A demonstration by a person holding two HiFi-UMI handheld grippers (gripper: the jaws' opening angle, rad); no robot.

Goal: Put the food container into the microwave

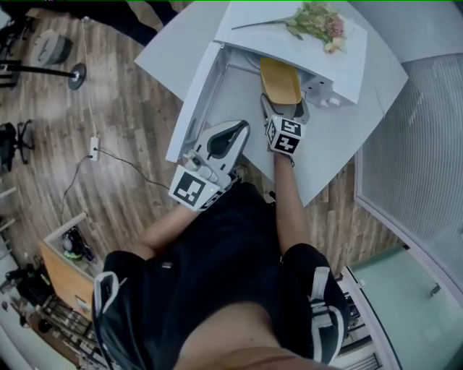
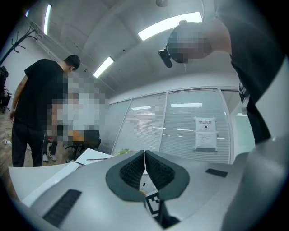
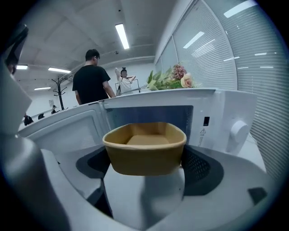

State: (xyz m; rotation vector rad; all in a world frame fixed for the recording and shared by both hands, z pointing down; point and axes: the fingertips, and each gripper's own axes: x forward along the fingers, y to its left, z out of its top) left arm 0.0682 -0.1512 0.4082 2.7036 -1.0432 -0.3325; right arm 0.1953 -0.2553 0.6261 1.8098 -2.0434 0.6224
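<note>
A tan, empty food container [image 3: 144, 146] is held level by my right gripper [image 3: 146, 168], which is shut on its near end. It hangs just in front of the open cavity [image 3: 149, 113] of the white microwave [image 3: 226, 122]. From above, the container [image 1: 281, 79] reaches to the cavity's mouth under the microwave's top [image 1: 289, 58], with the right gripper [image 1: 283, 110] behind it. The microwave door [image 1: 195, 101] stands swung open to the left. My left gripper [image 1: 239, 130] hovers beside the door, shut and holding nothing. In its own view the left gripper [image 2: 145, 155] points out into the room.
A bunch of flowers [image 1: 315, 20] lies on top of the microwave, which stands on a grey table [image 1: 340, 137]. A control knob [image 3: 238, 130] sits right of the cavity. People stand in the background [image 3: 91, 81]. Glass partitions with blinds [image 1: 419, 144] run on the right.
</note>
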